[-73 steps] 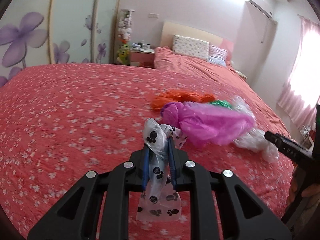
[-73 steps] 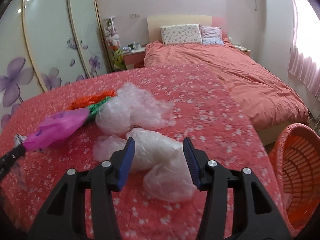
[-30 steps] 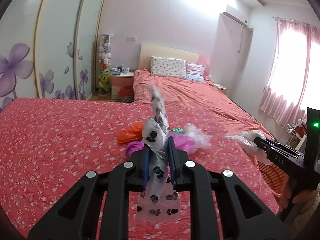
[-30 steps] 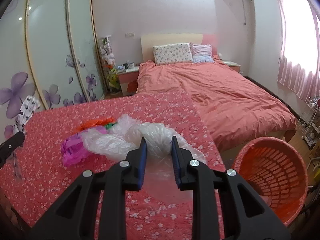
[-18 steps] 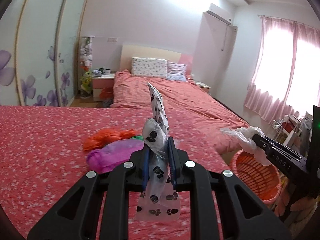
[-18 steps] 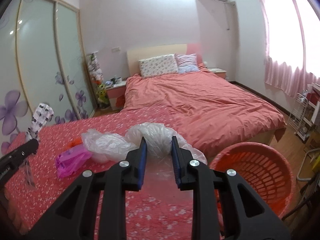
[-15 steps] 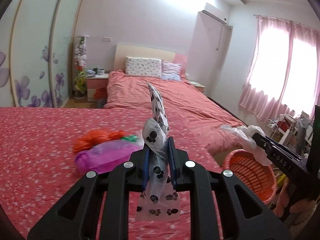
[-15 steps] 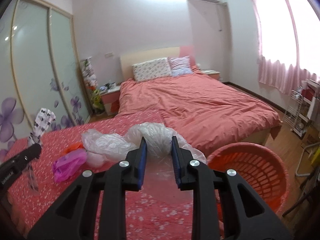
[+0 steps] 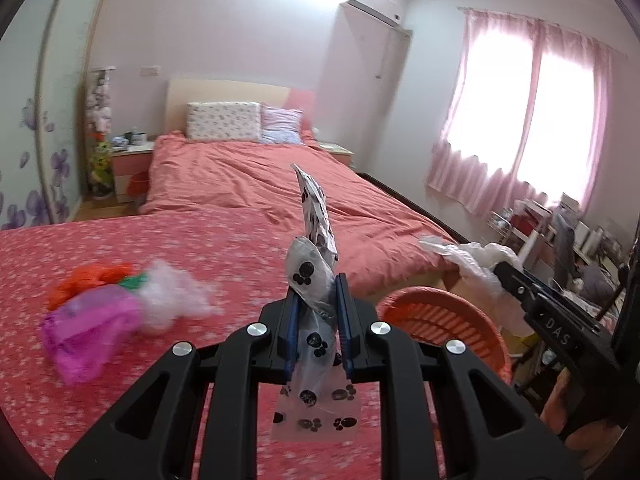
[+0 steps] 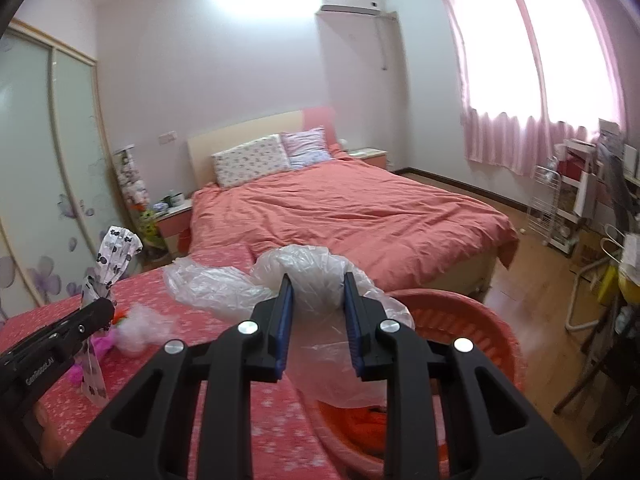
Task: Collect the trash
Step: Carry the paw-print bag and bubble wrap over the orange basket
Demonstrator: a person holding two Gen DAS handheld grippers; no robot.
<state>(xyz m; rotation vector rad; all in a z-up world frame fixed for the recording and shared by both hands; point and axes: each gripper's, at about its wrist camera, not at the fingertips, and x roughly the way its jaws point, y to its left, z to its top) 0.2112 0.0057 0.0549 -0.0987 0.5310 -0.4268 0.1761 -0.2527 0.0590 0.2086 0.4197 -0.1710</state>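
Mid-task, by my read. Left gripper (image 9: 316,300) was clamped on a paw-print bag (image 9: 314,240); right gripper (image 10: 316,308) was clamped on a clear bag (image 10: 308,276). Both were held up in the air near the basket (image 10: 492,344), and the clear bag hung above its rim. Neither was dropped in yet. Something orange showed at the bottom of the basket, possibly trash already in; couldn't tell.

Left on the bed (image 9: 200,240): a small pile, touching each other.

Count:
- purple bag (image 9: 92,324): 1
- orange bag (image 9: 88,280): 1
- green scrap (image 9: 134,281): 1
- crumpled clear bag (image 9: 172,296): 1
- bags in grippers: 2
- basket: 1

So two drops pending, then roughly four pieces to fetch from the pile.
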